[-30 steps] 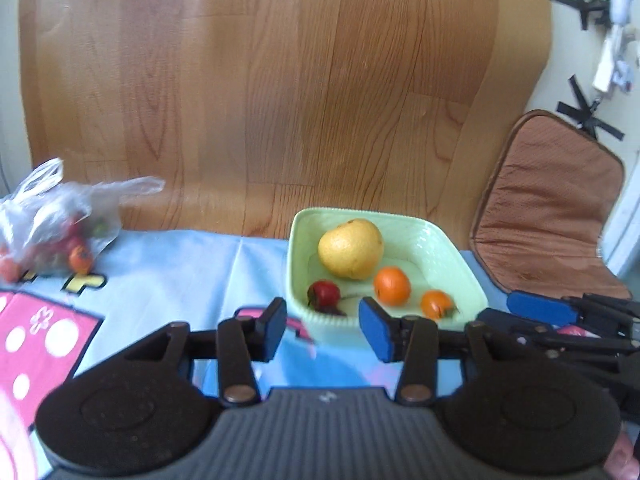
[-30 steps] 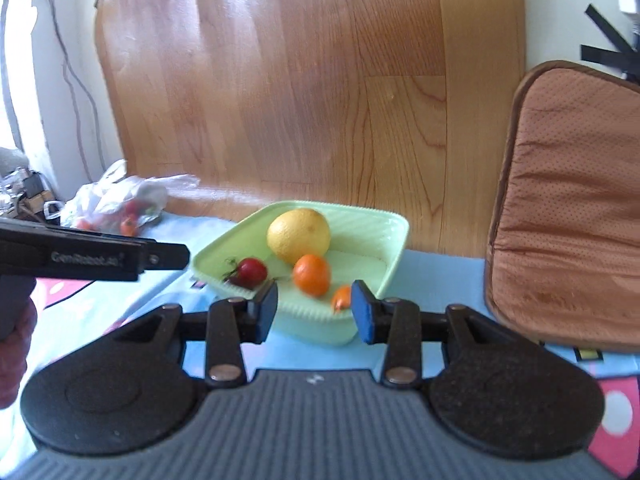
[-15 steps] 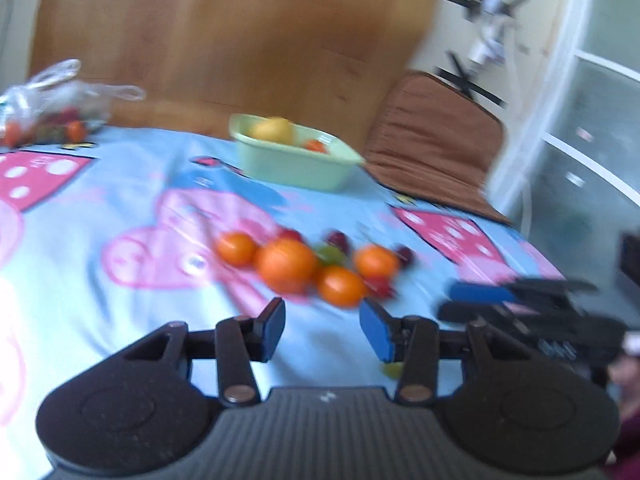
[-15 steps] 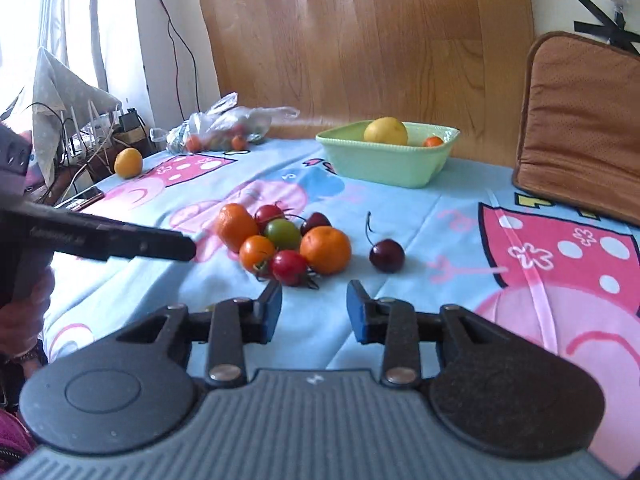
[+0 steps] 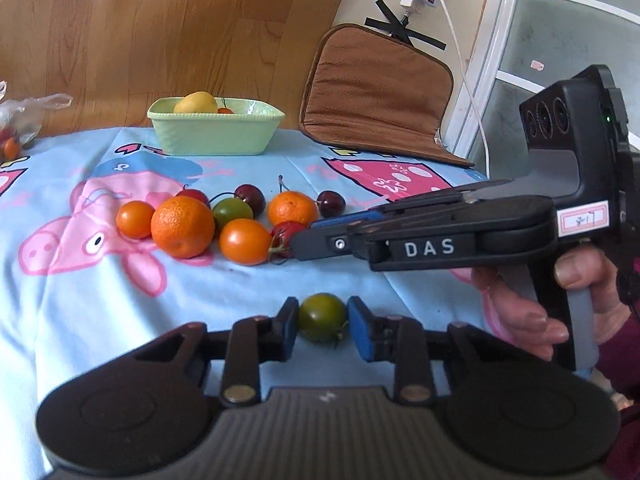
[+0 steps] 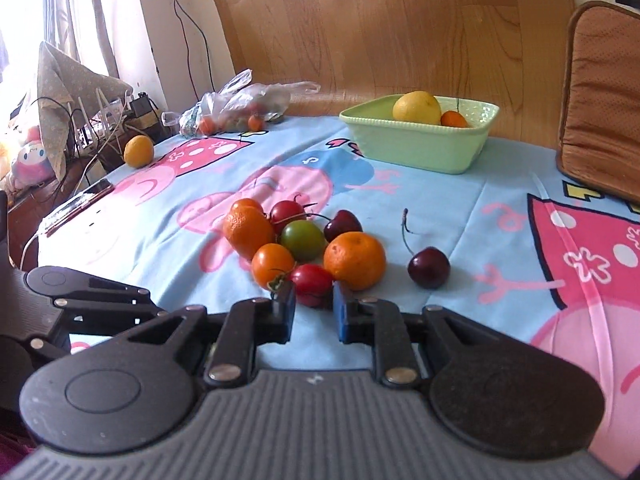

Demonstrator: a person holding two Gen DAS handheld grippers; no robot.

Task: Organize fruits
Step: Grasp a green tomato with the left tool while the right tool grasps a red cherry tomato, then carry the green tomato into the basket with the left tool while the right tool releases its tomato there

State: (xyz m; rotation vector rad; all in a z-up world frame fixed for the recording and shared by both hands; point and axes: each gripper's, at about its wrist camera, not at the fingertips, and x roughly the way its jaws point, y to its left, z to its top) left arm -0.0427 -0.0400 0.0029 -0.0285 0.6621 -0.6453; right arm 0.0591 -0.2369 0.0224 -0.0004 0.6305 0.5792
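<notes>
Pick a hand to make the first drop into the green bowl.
Right, probably. Both grippers just closed on fruit: left gripper on the green tomato, right gripper on the red tomato. The right sits further forward, nearer the green bowl.

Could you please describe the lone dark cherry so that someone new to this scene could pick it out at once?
Start at the green dish at the back of the cartoon-print cloth, then come forward to the cluster of oranges and tomatoes. The lone cherry lies on its own just right of that cluster, beside the nearest orange. It is dark red, touches nothing, and its long stem curves upward.
</notes>
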